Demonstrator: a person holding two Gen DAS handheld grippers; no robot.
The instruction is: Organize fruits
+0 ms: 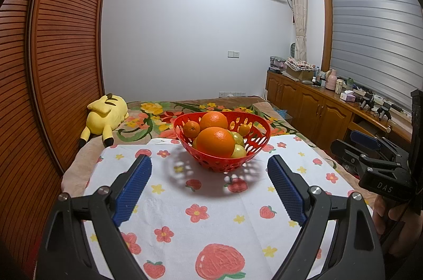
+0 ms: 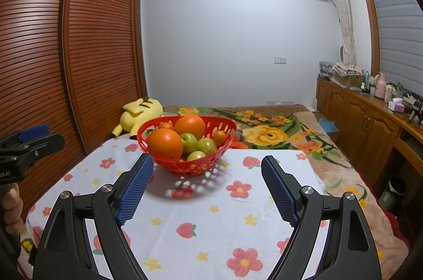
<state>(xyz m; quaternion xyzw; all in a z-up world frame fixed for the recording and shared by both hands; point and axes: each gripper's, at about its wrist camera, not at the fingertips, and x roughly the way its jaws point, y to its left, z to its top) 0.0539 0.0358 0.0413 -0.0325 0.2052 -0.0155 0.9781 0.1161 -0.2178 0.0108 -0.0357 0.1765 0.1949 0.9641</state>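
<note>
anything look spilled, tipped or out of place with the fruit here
Nothing stands out. The red basket sits upright on the flowered cloth with the oranges and green fruit all inside. Both claws, left and right, are open and empty.

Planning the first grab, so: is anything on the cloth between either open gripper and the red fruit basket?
Nothing visible. Only bare flowered cloth lies between the left gripper and the red basket, and likewise ahead of the right gripper.
</note>
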